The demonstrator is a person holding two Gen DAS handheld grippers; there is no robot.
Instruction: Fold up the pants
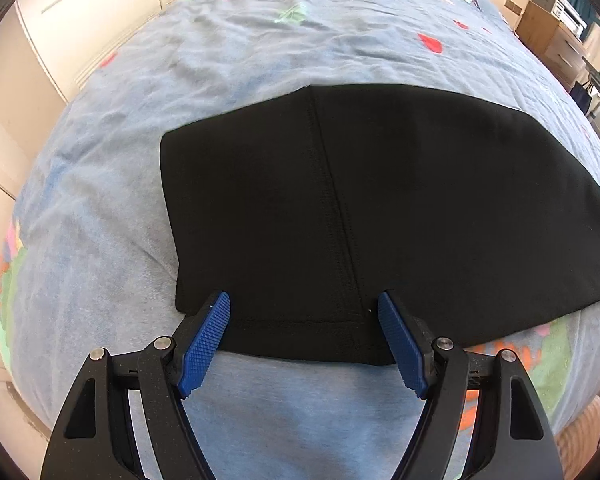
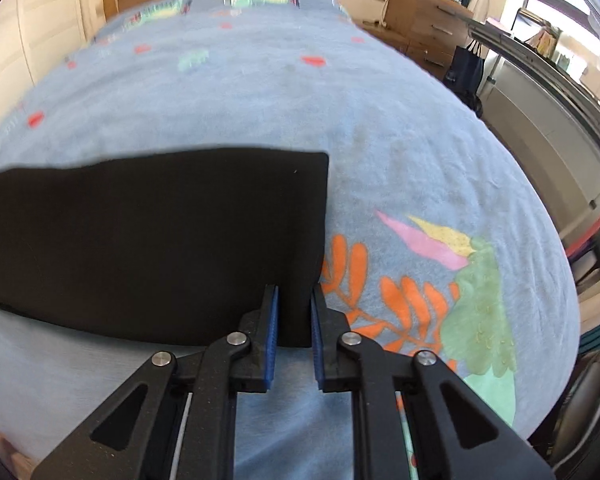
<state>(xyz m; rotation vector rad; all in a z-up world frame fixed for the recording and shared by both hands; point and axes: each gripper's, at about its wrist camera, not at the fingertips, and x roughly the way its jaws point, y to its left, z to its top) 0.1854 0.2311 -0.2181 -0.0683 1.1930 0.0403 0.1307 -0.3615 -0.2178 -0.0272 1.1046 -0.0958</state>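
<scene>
The black pants (image 1: 380, 208) lie flat on the bed (image 1: 180, 80), folded into a long strip that runs along the near edge of the bed. A stitched seam goes across them from the far side to the near side.

The left gripper (image 1: 304, 304) has its blue pads (image 1: 208, 340) spread wide. They sit over the near hem at the left end of the pants. Nothing is pinched between them.

The right gripper (image 2: 294, 294) is at the right end of the pants (image 2: 160, 240), by the near corner. Its pads (image 2: 273, 336) are close together, with a thin gap left. The black cloth shows in the gap, but I cannot tell if they are pinching it.

The bed cover is blue with orange leaves (image 2: 380, 296) and red spots.
</scene>
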